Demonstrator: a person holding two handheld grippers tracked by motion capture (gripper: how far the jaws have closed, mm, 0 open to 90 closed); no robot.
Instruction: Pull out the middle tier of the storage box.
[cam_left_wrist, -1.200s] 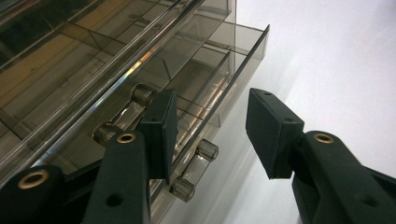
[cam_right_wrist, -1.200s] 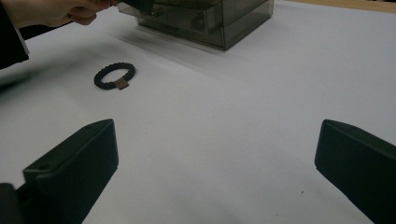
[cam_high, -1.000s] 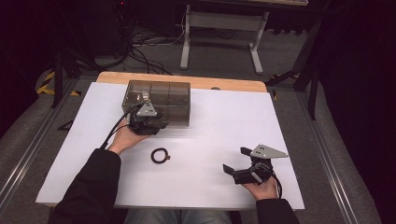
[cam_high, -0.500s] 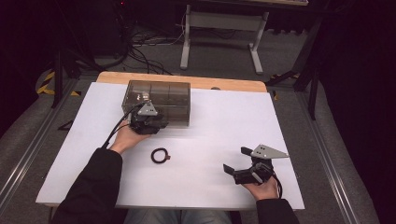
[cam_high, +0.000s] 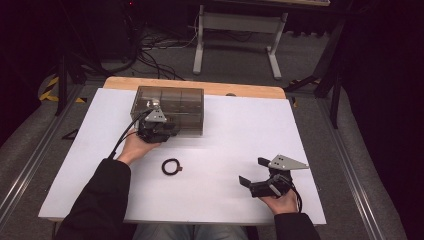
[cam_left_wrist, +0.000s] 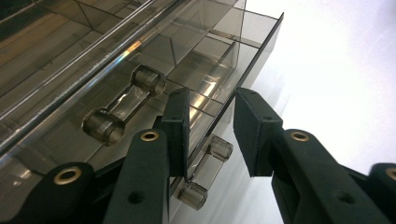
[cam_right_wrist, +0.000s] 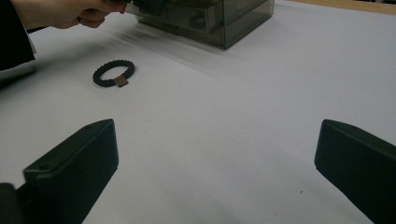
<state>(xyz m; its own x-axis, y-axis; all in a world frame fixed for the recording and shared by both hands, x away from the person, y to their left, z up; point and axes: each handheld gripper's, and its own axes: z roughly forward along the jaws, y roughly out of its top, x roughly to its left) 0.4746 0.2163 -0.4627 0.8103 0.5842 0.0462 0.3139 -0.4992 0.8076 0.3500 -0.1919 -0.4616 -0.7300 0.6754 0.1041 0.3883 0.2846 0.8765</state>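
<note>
Smoky clear plastic sat between my left gripper's (cam_left_wrist: 210, 135) narrowing jaws, which had just been closing around the drawer front (cam_left_wrist: 243, 79) of the organizer box (cam_high: 170, 110), one pad touching. My right gripper (cam_high: 257, 175) gaped wide, well apart from that box. No writing was legible. Nearer me than the box lay the black bracelet (cam_high: 171, 166), unmoved.

Hidden or cut off, as I see it:
- Smoked drawer box (cam_high: 172, 109): near front partly hidden behind my left gripper (cam_high: 156, 131) in the high view.
- Box in the right gripper view (cam_right_wrist: 219, 21): top cropped.
- Box compartments: contents unreadable through the tinted walls.
</note>
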